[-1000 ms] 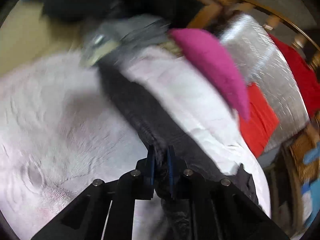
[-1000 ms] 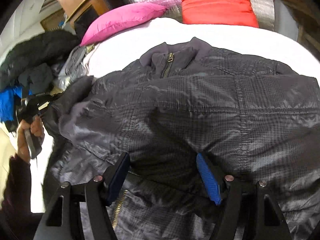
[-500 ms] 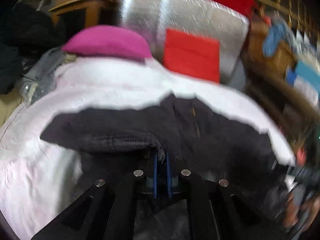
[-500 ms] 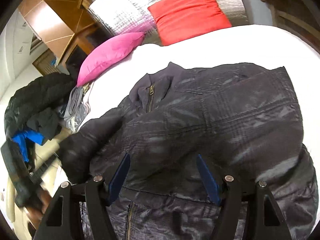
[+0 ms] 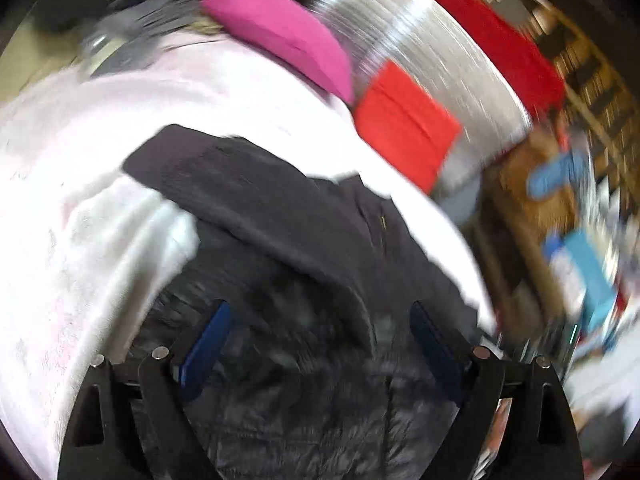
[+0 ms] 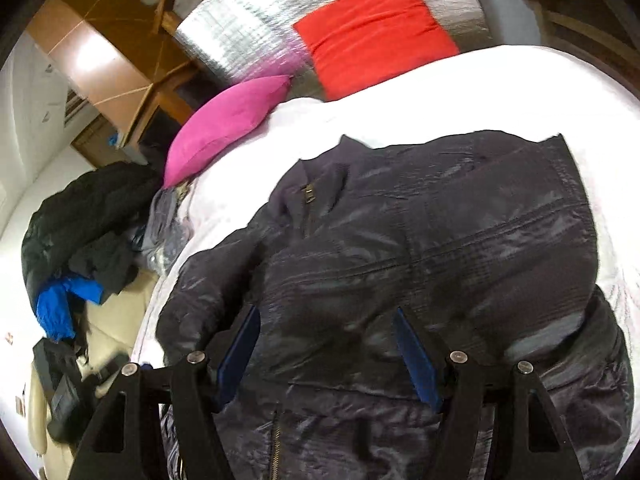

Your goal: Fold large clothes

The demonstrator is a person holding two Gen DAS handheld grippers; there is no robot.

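Note:
A dark quilted jacket (image 6: 420,240) lies on a white bed (image 6: 400,92), collar and zip toward the pillows, with its left sleeve (image 5: 248,196) folded across the chest. My left gripper (image 5: 320,336) is open and empty just above the jacket's lower part. My right gripper (image 6: 326,344) is open and empty over the jacket's front, near the zip. The left wrist view is blurred by motion.
A pink pillow (image 6: 228,124) and a red pillow (image 6: 372,32) lean on a silver headboard (image 6: 248,40). A pile of dark and blue clothes (image 6: 80,232) lies left of the bed. Wooden furniture (image 5: 532,200) and shelves stand to the right.
My left gripper carried the sleeve across the jacket, then opened and let it go. The right gripper stayed open and drew back a little.

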